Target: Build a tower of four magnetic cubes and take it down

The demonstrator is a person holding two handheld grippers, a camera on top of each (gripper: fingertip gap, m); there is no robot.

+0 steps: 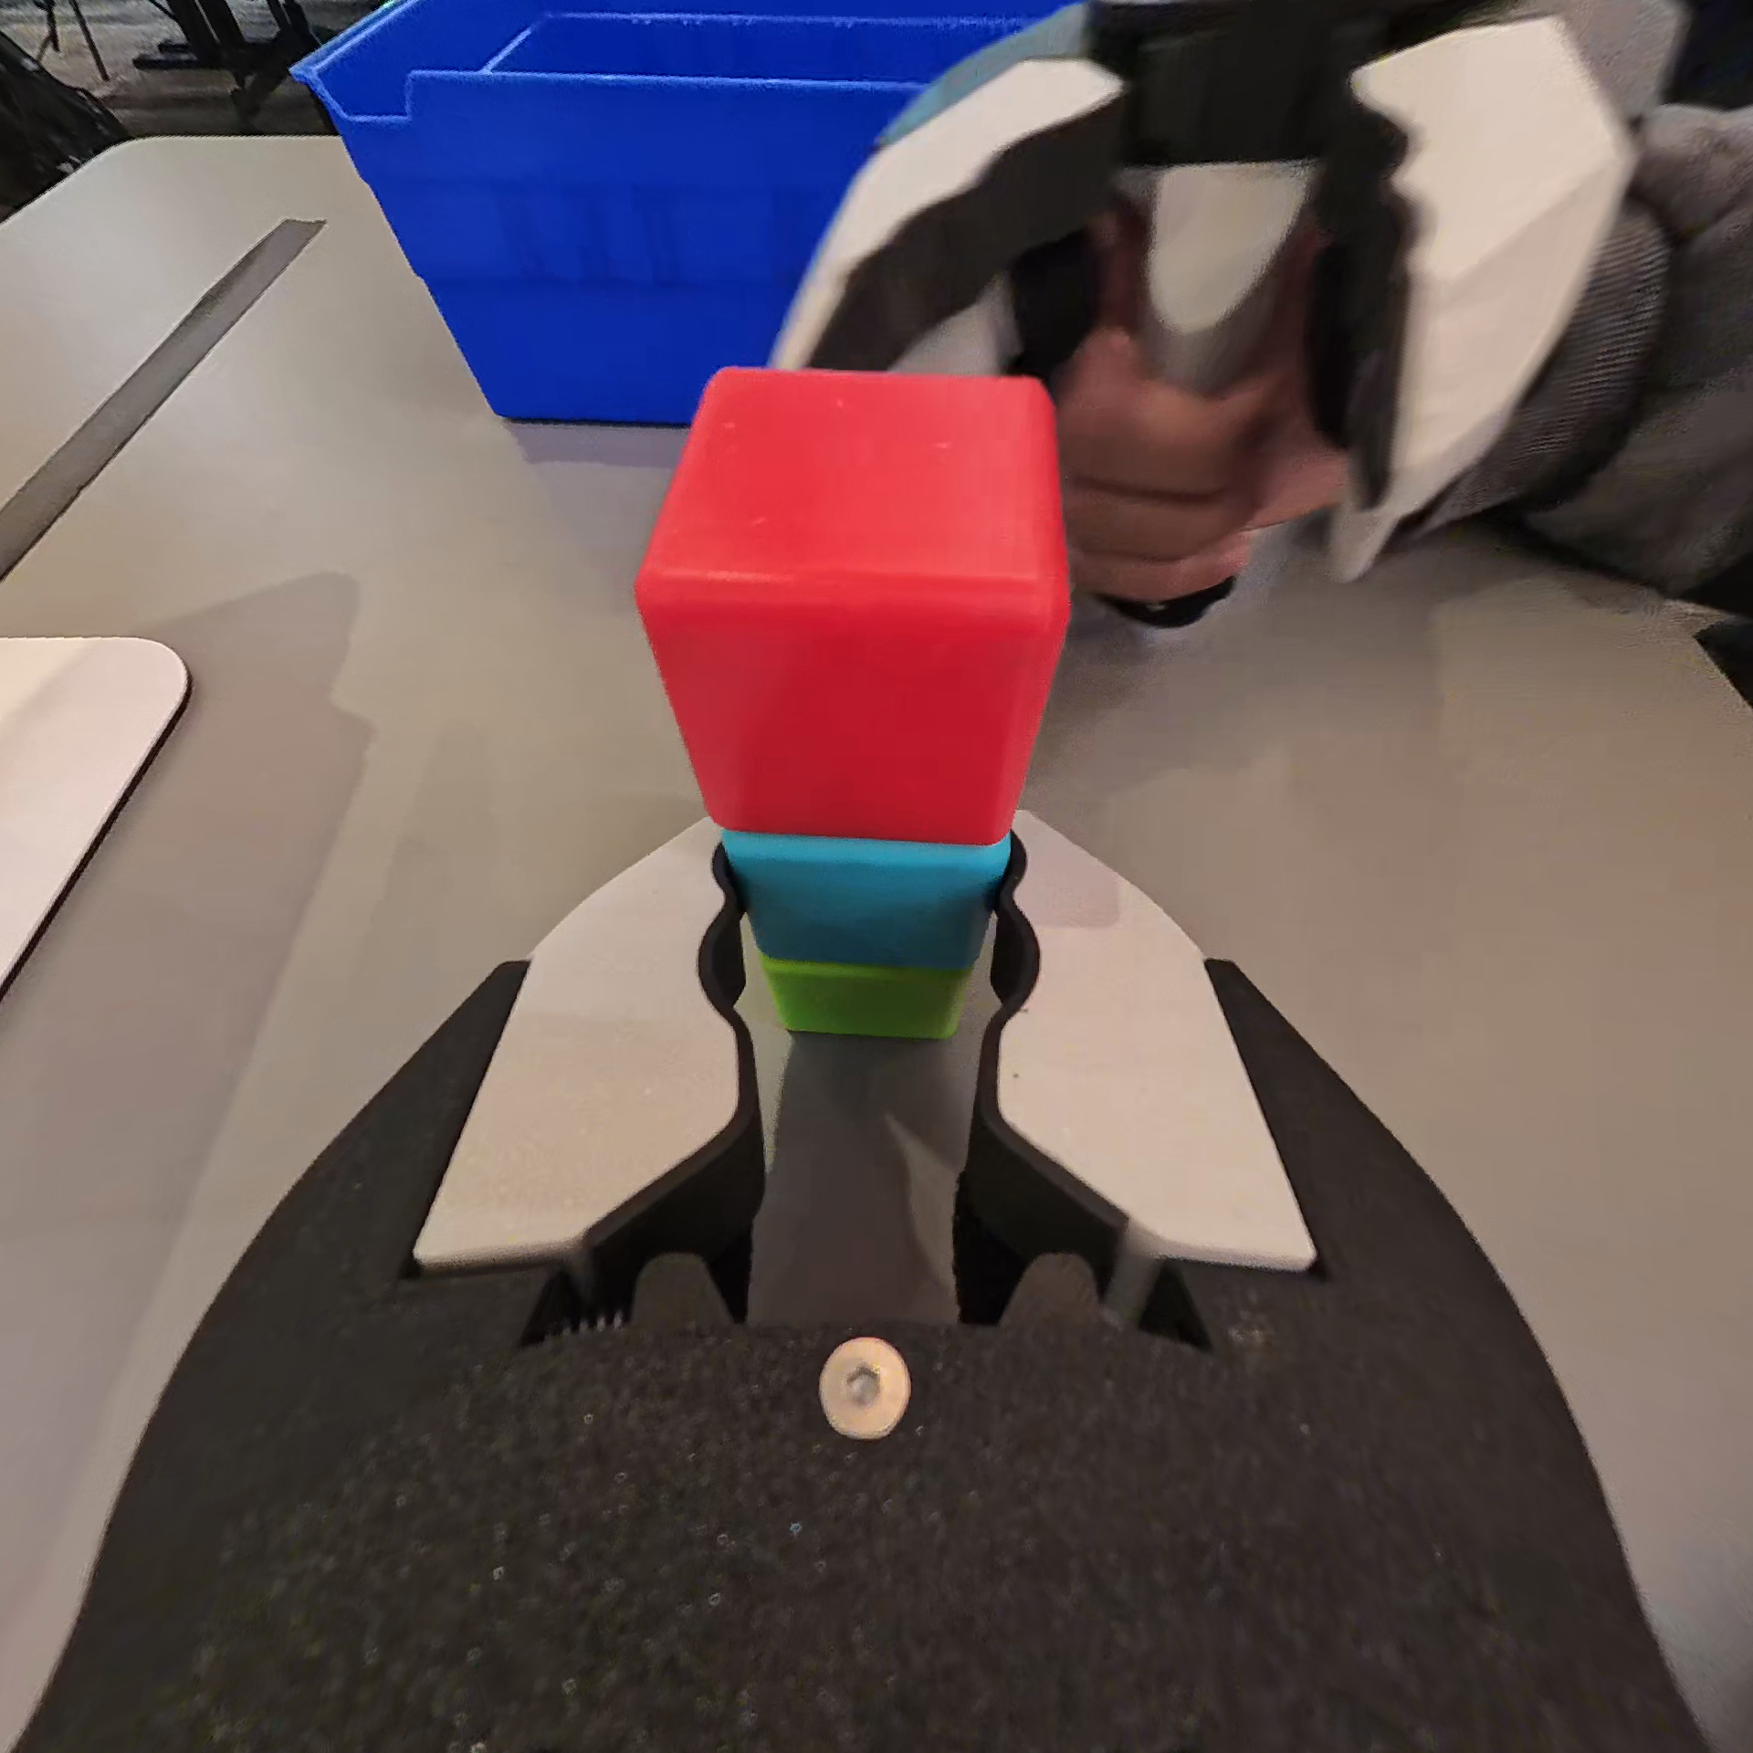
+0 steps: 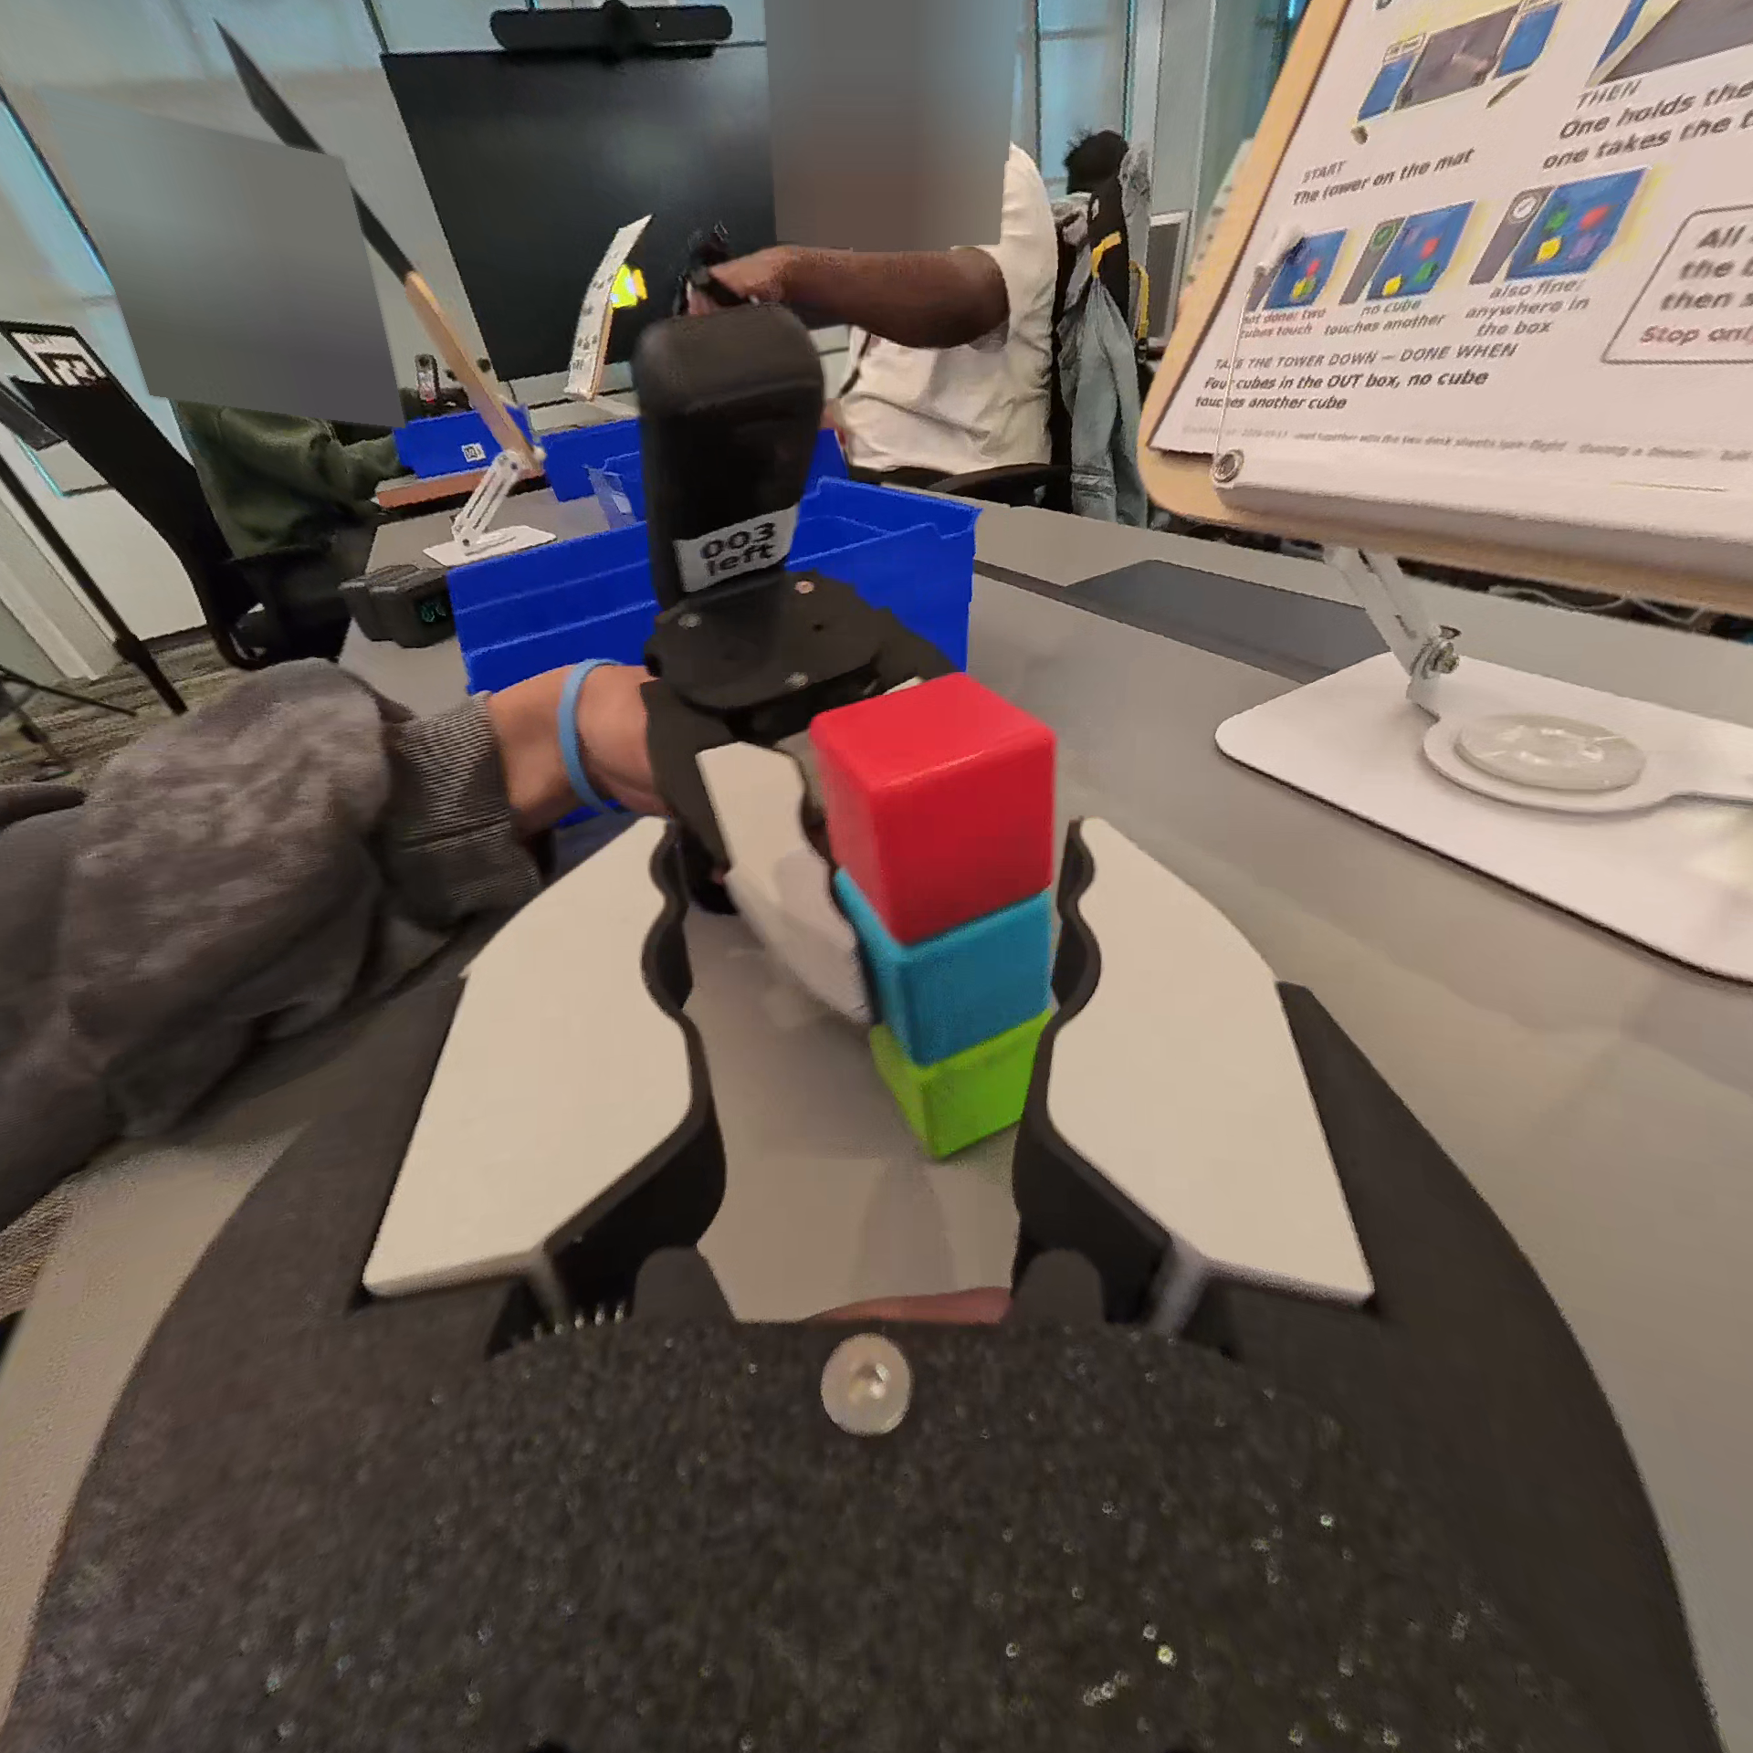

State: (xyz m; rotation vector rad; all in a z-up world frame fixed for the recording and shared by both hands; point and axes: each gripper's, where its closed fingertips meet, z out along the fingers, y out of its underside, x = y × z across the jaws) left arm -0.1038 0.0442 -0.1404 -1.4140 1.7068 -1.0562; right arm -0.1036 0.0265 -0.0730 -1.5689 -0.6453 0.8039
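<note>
A tower of three cubes stands on the grey table (image 1: 332, 854): a red cube (image 1: 854, 607) on top, a blue cube (image 1: 868, 901) in the middle and a green cube (image 1: 863, 996) at the bottom. My left gripper (image 1: 868, 873) is shut on the blue cube, one fingertip on each side. My right gripper (image 2: 868, 854) is open. The tower stands just ahead of it, close to its right finger: red cube (image 2: 934, 797), blue cube (image 2: 958, 977), green cube (image 2: 958, 1091). The right gripper also shows blurred in the left wrist view (image 1: 1233, 237), behind the tower. No fourth cube is in view.
A blue bin (image 1: 588, 237) stands behind the tower, also in the right wrist view (image 2: 882, 560). A white stand base (image 2: 1518, 806) holds an instruction board (image 2: 1470, 237) at the right. A person's hand and grey sleeve (image 2: 237, 854) hold the left gripper. Other people sit in the background.
</note>
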